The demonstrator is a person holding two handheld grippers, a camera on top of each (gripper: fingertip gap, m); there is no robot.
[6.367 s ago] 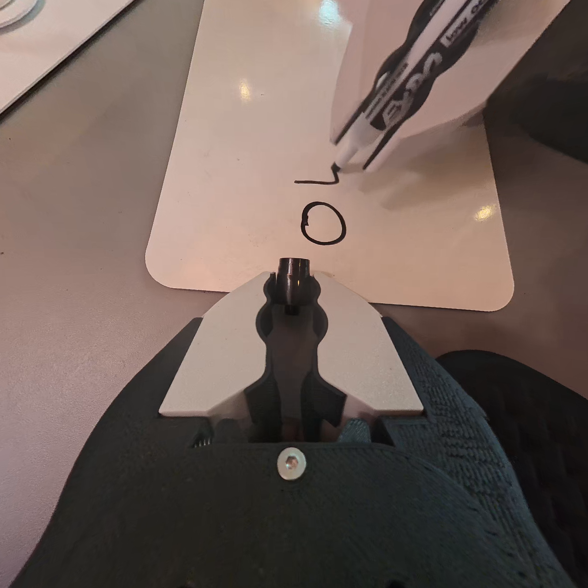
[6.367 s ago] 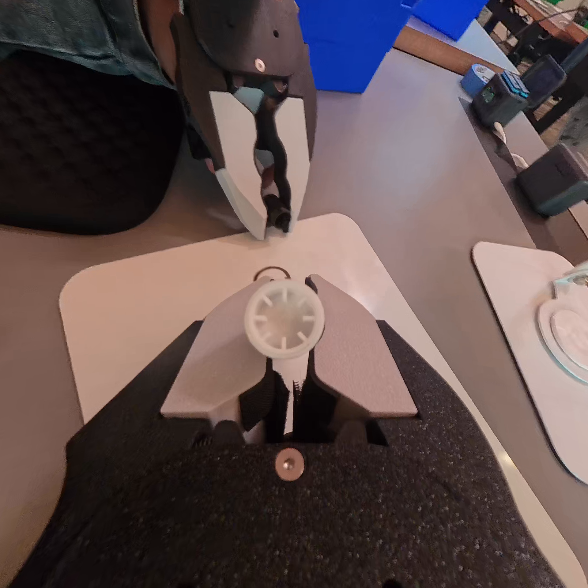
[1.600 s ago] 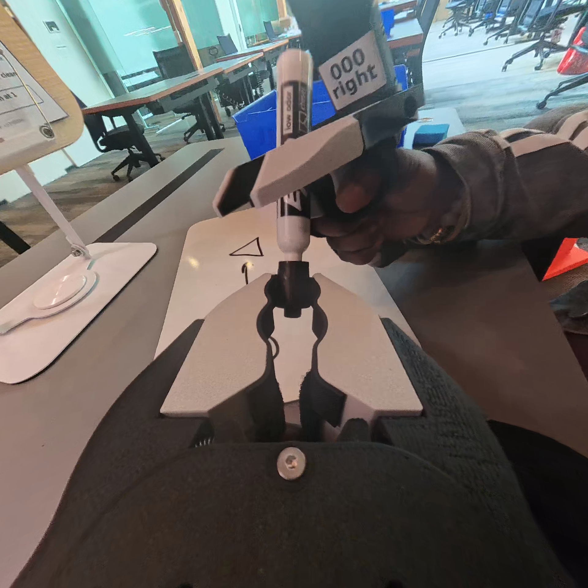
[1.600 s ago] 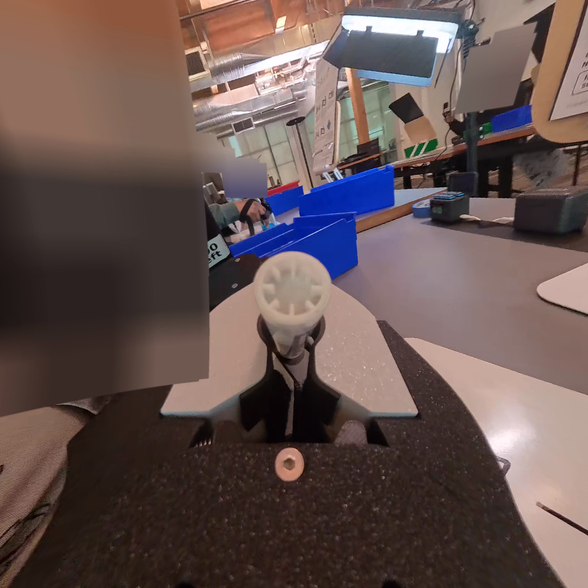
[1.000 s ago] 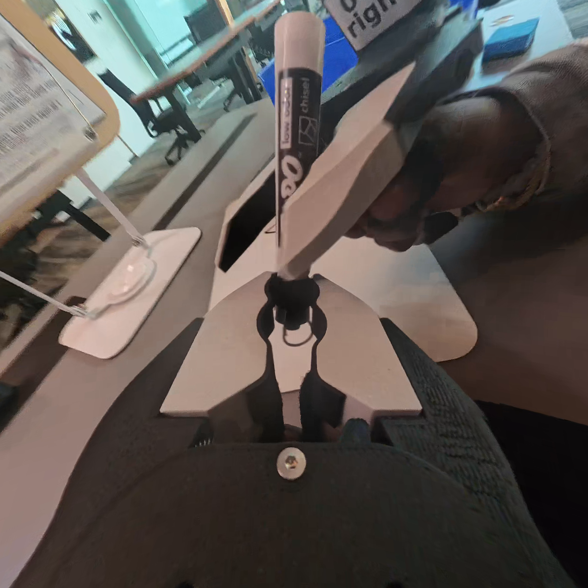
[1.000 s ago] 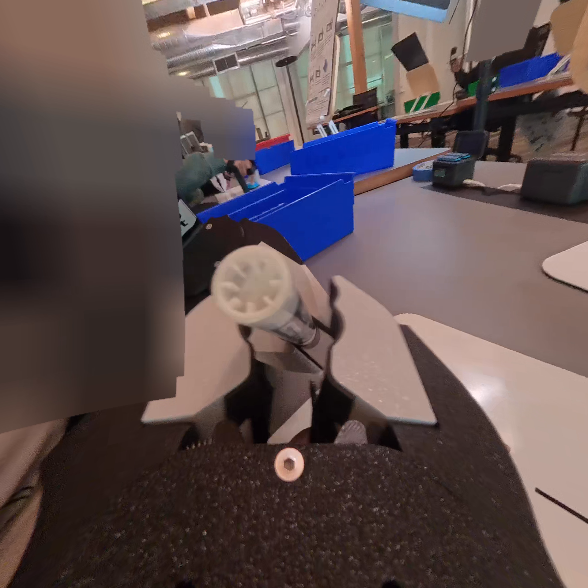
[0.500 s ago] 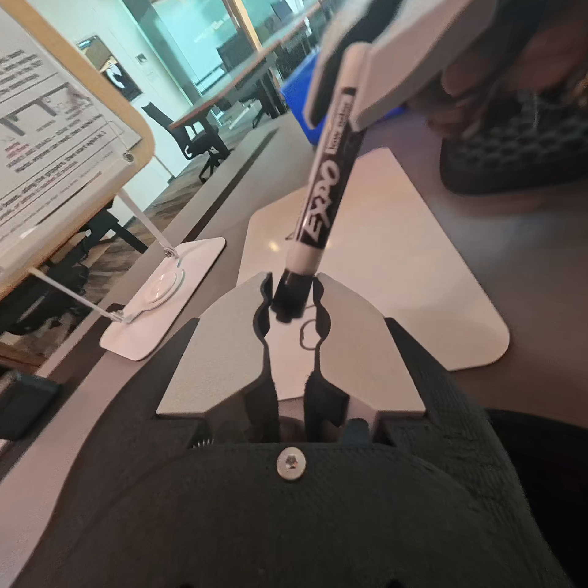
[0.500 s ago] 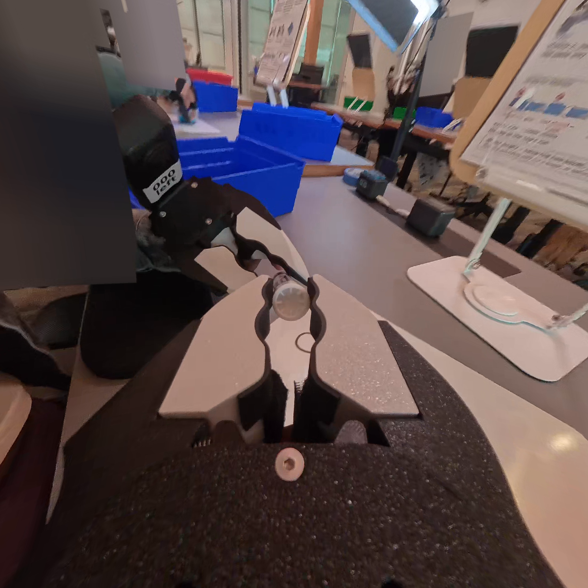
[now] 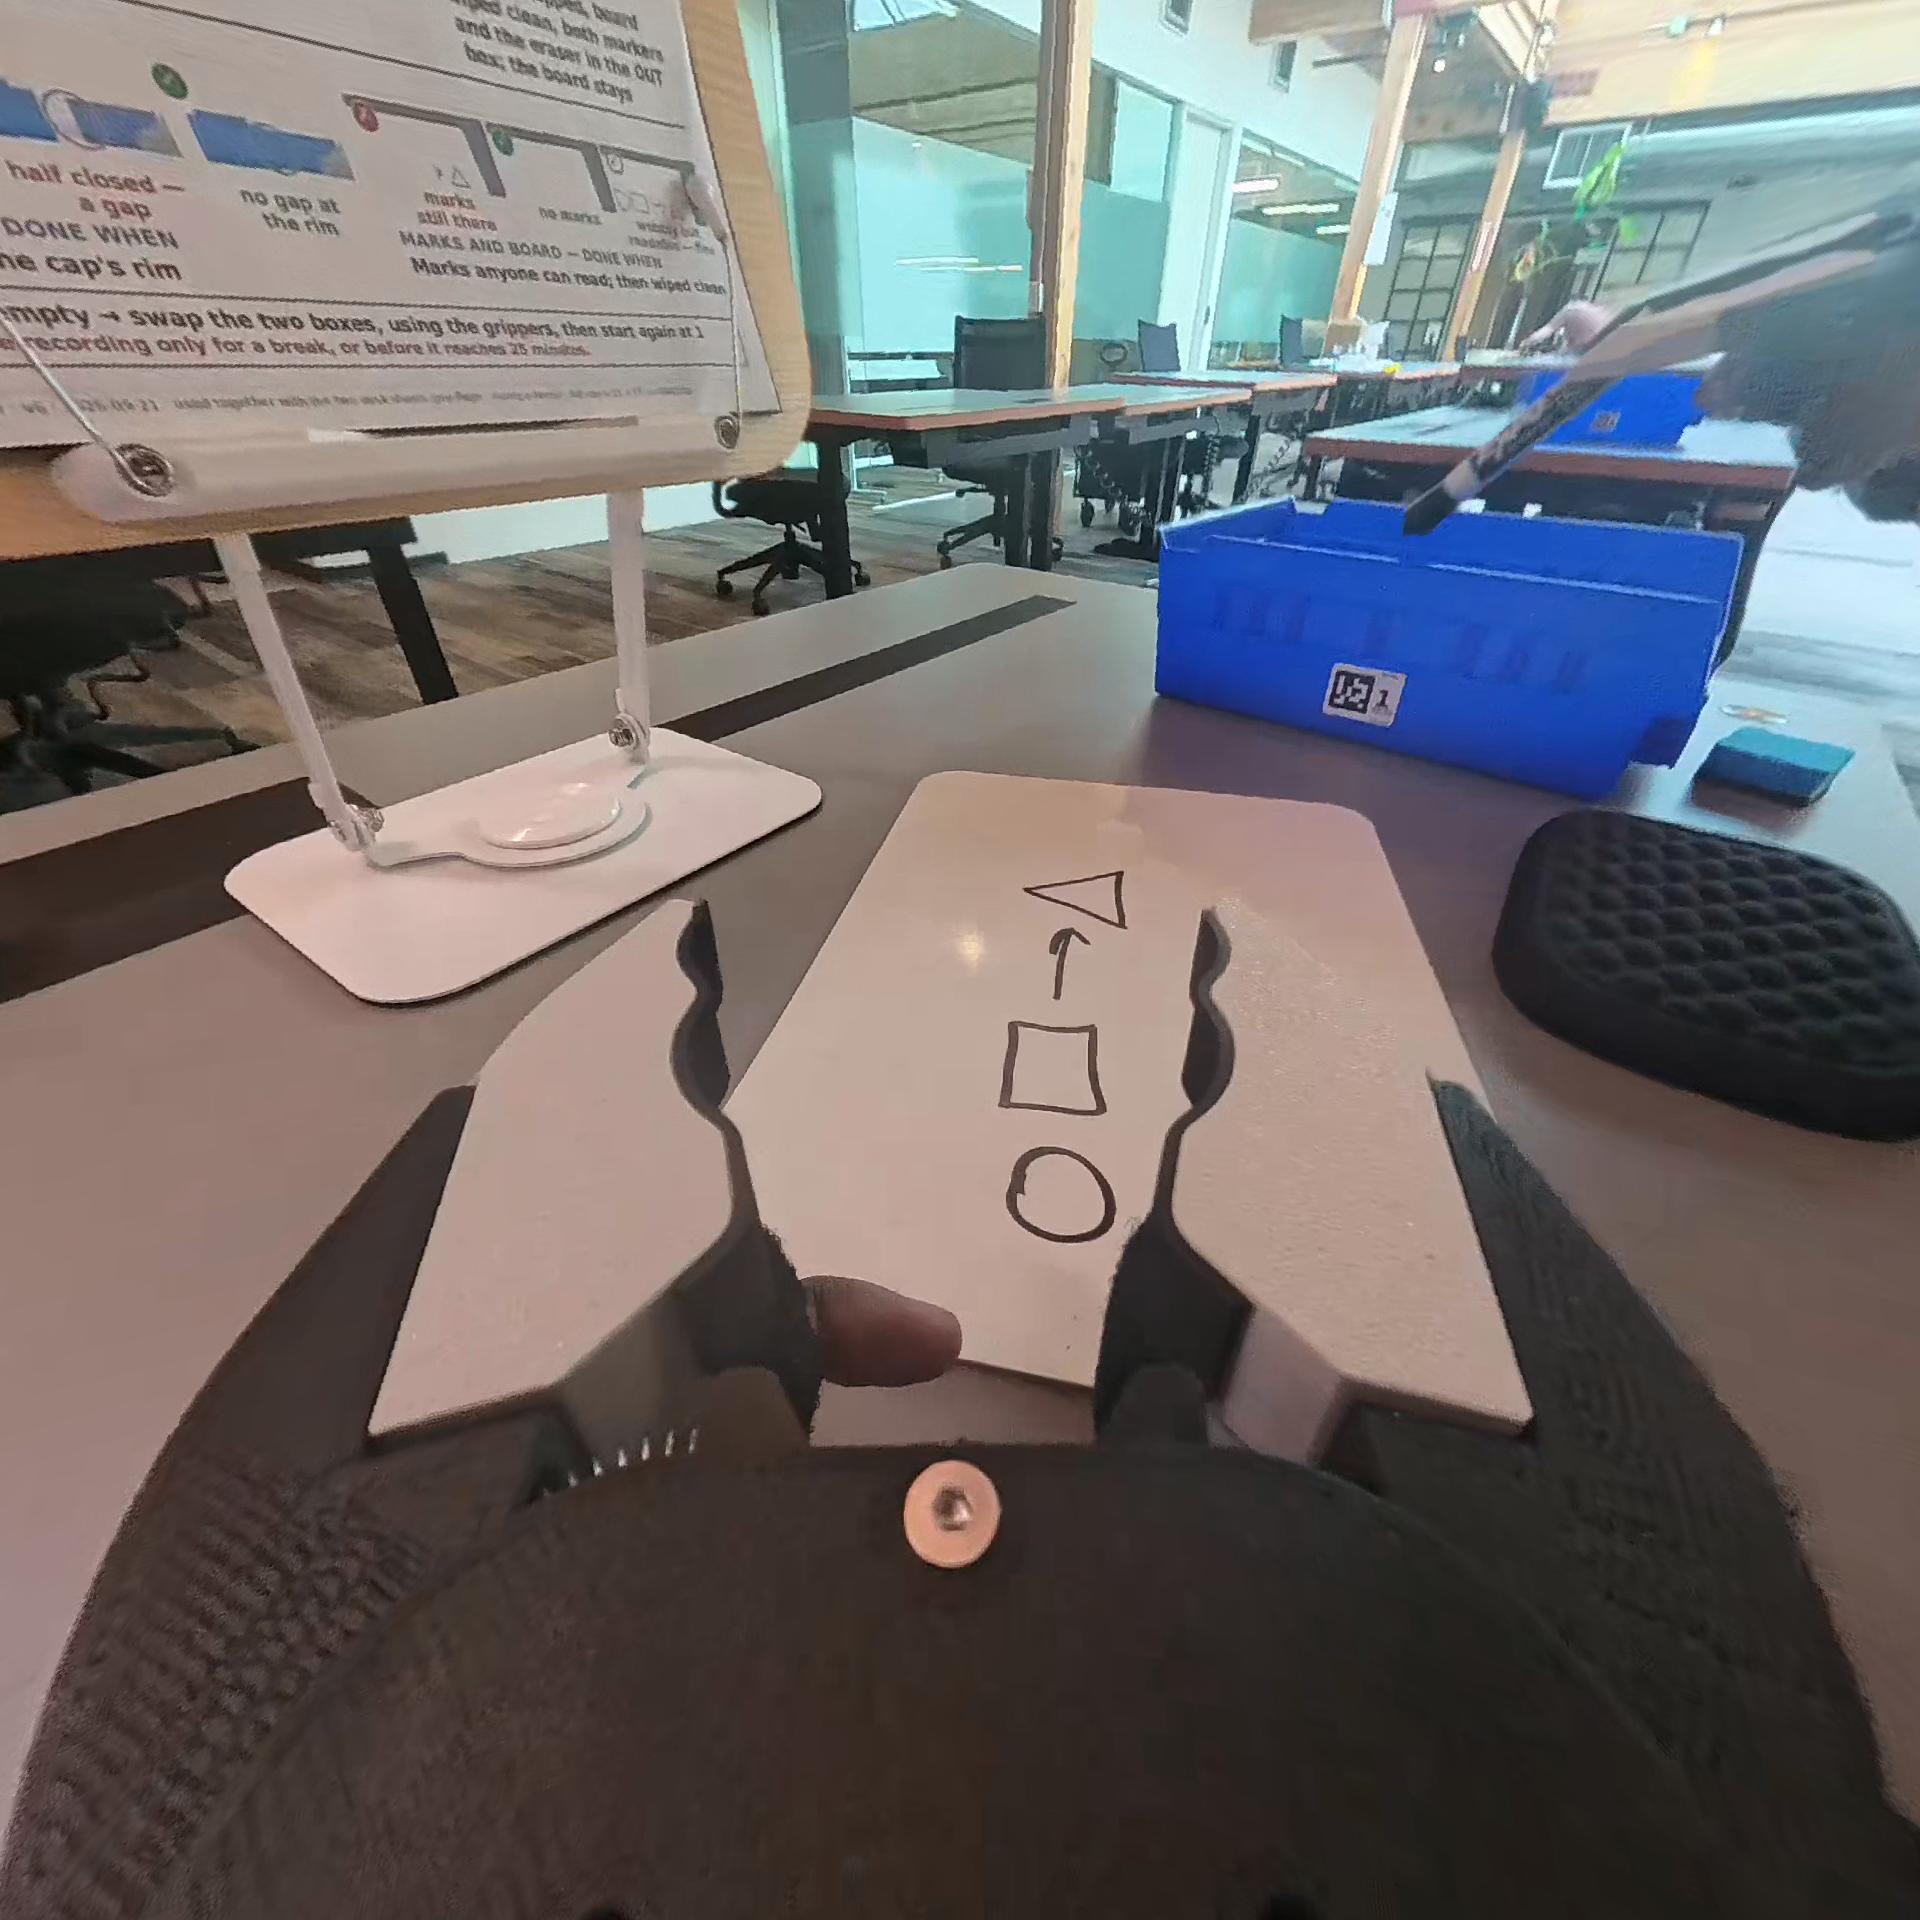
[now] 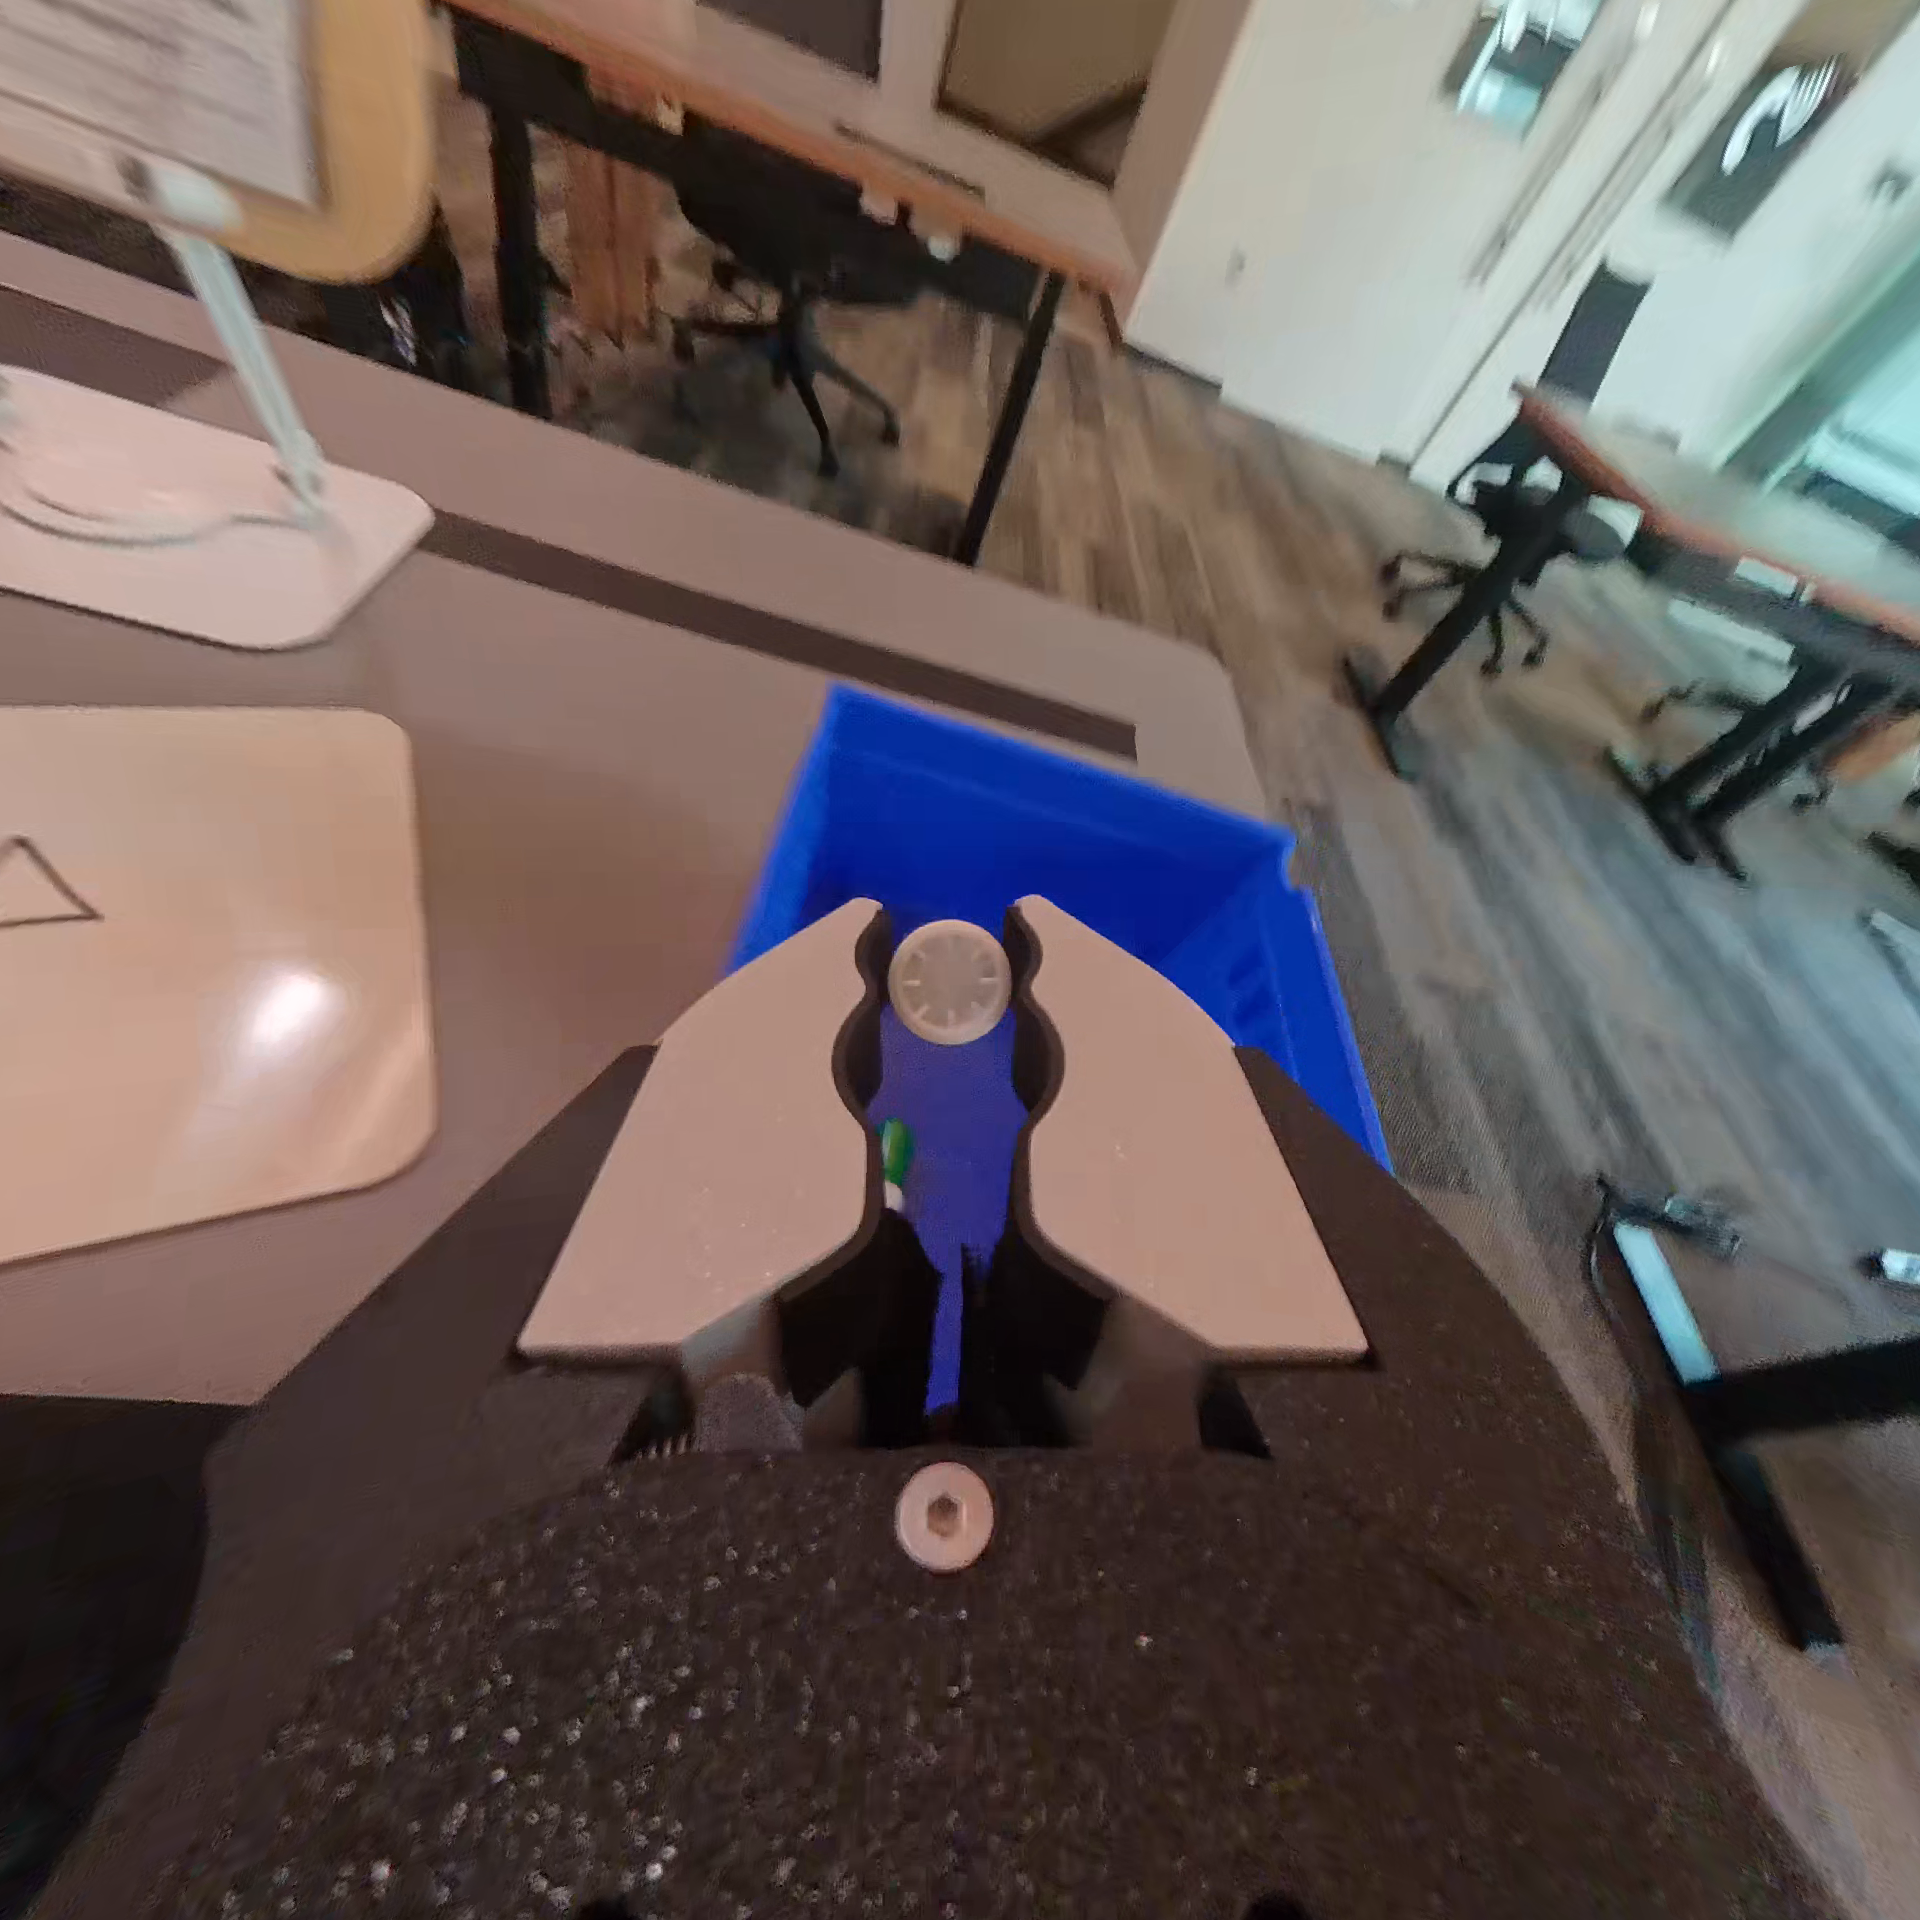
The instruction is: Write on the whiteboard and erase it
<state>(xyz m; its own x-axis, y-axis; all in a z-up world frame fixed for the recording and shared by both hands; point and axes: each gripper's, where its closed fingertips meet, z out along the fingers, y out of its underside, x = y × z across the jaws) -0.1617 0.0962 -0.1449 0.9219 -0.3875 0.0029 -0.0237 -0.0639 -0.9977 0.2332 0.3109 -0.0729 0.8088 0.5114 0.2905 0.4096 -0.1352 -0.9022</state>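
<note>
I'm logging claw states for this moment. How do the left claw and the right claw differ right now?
The left claw is open and empty; the right claw is shut on the marker.
The left claw hangs over the whiteboard, framing its drawn shapes; the right claw is above the blue bin, beside the board.
Both have pale grey fingers on black bodies.

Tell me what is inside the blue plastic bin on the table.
In the right wrist view, the blue plastic bin shows mostly bare blue floor. One small green and white object lies inside. The right hand-held gripper, holding the white-ended marker, covers the nearer part.
</note>
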